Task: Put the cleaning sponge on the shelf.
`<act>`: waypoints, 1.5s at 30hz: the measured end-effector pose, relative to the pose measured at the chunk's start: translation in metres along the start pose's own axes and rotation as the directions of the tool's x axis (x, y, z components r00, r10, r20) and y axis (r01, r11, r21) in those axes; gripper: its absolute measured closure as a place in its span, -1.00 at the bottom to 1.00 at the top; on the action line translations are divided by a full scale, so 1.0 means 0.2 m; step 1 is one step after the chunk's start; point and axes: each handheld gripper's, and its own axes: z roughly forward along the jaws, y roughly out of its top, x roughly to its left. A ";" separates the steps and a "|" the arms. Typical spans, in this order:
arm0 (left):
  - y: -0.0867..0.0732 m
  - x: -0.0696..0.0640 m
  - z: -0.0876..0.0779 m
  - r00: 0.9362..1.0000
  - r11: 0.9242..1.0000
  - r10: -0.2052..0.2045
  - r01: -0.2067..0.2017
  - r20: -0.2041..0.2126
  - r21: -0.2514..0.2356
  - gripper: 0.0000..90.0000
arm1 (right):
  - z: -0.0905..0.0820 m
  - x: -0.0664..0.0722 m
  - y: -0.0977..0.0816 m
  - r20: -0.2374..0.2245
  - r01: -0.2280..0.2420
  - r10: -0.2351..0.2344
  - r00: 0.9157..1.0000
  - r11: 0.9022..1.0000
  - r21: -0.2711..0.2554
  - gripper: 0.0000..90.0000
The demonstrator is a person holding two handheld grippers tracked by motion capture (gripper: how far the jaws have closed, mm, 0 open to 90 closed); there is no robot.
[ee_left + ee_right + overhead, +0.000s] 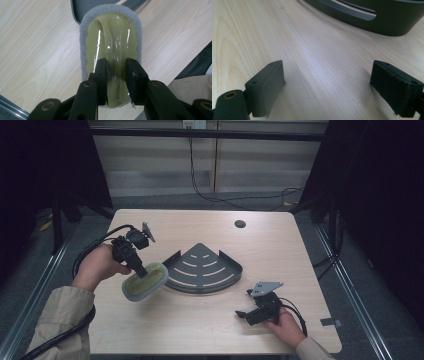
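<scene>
Left tool (117,72) clamped the raised green handle of a scrubbing sponge (111,50), keeping its grey pad facing down, apparently for wiping. The sponge (145,281) hung tilted just beside the left edge of the dark corner rack (204,268) at the counter's (190,330) centre. Right tool (327,85) rested low near the front edge, jaws wide and empty, with open wood between it and the rack's curved wall (372,20).
</scene>
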 end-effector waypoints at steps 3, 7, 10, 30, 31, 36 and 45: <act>0.01 0.01 -0.01 1.000 1.000 -0.007 0.007 -0.004 0.000 0.61 | 0.00 0.00 0.00 0.000 0.000 0.000 1.000 1.000 0.000 -0.75; 0.03 0.02 -0.02 1.000 1.000 -0.010 0.010 -0.008 0.000 0.60 | 0.00 0.00 0.00 0.000 0.000 0.000 1.000 1.000 0.000 -0.75; 0.04 0.02 -0.03 1.000 1.000 -0.013 0.013 -0.013 0.000 0.61 | 0.00 0.00 0.00 0.000 0.000 0.000 1.000 1.000 0.000 -0.75; 0.12 0.07 -0.05 0.999 1.000 -0.026 0.026 -0.020 0.004 0.61 | 0.00 0.00 0.00 0.000 0.000 0.000 1.000 1.000 0.000 -0.75; 0.13 0.07 -0.05 0.999 0.999 -0.034 0.034 -0.019 -0.003 0.61 | 0.00 0.00 0.00 0.000 -0.001 0.001 1.000 1.000 0.000 -0.75; 0.15 0.08 -0.05 0.999 0.999 -0.034 0.034 -0.017 -0.006 0.61 | 0.00 0.00 0.00 0.000 0.000 0.000 1.000 1.000 0.000 -0.75; 0.19 0.11 -0.03 0.999 0.999 -0.041 0.041 -0.020 -0.008 0.60 | 0.00 0.00 0.00 0.000 0.000 0.000 1.000 1.000 0.000 -0.75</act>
